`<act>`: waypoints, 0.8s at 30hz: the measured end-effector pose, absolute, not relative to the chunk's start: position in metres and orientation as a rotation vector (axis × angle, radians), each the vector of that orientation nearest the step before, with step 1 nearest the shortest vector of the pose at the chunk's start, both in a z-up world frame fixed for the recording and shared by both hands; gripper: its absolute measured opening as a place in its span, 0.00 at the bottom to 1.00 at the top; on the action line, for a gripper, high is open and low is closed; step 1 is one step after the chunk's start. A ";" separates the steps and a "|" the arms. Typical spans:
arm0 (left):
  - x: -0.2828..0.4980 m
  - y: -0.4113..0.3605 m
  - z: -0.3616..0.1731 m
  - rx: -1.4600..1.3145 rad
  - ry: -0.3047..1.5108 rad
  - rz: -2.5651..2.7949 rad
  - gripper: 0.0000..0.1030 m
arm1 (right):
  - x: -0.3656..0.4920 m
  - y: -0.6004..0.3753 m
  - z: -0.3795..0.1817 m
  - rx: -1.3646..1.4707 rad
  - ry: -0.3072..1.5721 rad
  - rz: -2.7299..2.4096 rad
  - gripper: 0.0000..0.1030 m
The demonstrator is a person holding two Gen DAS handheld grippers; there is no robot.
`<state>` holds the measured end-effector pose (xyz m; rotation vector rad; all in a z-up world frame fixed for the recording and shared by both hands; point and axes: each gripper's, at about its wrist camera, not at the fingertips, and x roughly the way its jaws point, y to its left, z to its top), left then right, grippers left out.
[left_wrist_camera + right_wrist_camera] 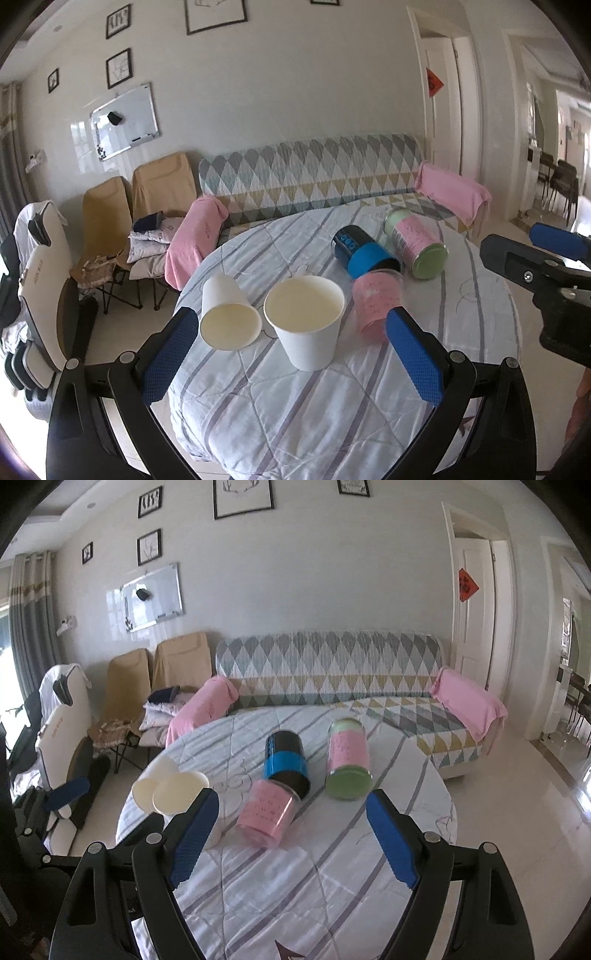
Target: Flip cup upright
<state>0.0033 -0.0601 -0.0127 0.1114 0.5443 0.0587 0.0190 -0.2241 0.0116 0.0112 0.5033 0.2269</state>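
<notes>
On the round table [332,424], covered with a striped quilt, the left gripper [291,354] hangs with its jaws spread wide and nothing between the pads. Just ahead of its left finger a white paper cup [227,314] lies on its side, mouth toward the camera. Touching or nearly touching it on the right, a second paper cup [306,321] stands upright, roughly midway between the two blue pads and a little beyond their tips. Further right lie a pink-labelled jar [373,306], a blue-banded black can [364,254] and a green-lidded jar [417,242], all on their sides. The right gripper [291,834] is also open wide and empty, the pink-labelled jar [267,810] lying ahead between its fingers.
</notes>
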 end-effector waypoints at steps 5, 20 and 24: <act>0.002 -0.059 -0.012 0.079 0.531 0.075 1.00 | 0.010 -0.231 0.017 0.021 0.416 0.194 0.81; 0.005 -0.052 -0.013 -0.012 0.561 0.045 1.00 | 0.013 -0.221 -0.001 -0.072 0.455 0.128 0.81; 0.004 -0.051 -0.013 -0.034 0.562 0.035 1.00 | 0.012 -0.224 -0.002 -0.067 0.462 0.133 0.81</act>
